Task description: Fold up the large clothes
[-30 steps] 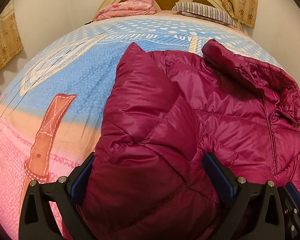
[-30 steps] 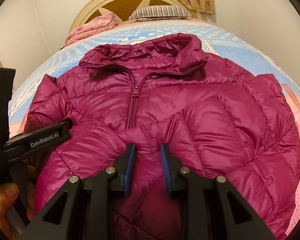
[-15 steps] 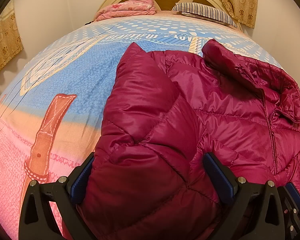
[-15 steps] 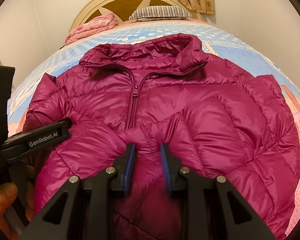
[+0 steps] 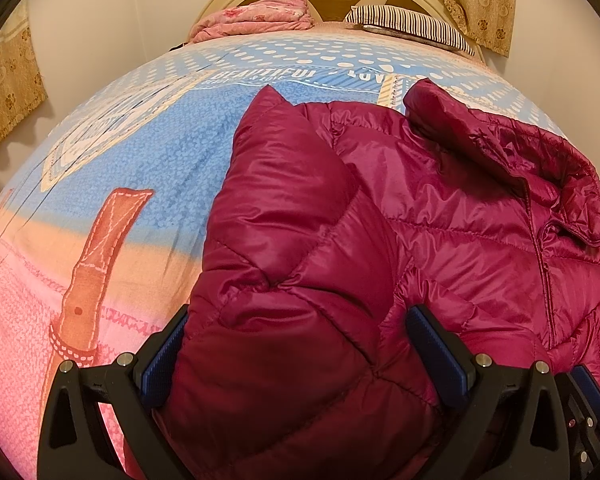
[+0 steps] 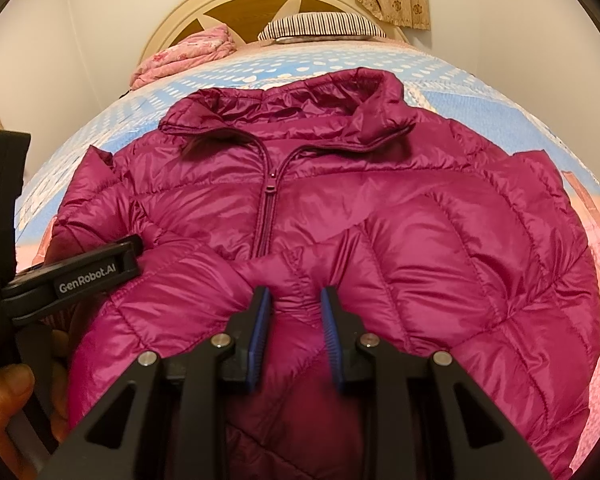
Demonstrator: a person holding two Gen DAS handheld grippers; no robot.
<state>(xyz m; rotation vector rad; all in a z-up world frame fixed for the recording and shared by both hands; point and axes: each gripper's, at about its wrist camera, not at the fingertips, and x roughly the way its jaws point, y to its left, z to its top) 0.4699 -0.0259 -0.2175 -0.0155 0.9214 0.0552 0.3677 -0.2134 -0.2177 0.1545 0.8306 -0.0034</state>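
A magenta quilted puffer jacket lies face up on the bed, zipped, collar toward the headboard; it also shows in the left wrist view. Both sleeves are folded in across the front. My left gripper is wide open, its fingers astride the bulky folded left sleeve. My right gripper is shut on a pinch of jacket fabric where the sleeve cuffs meet, low on the front. The left gripper body shows at the left of the right wrist view, with a hand on it.
The bed has a blue, pink and orange patterned cover. A folded pink blanket and a striped pillow lie by the cream headboard. Walls and floral curtains stand on both sides.
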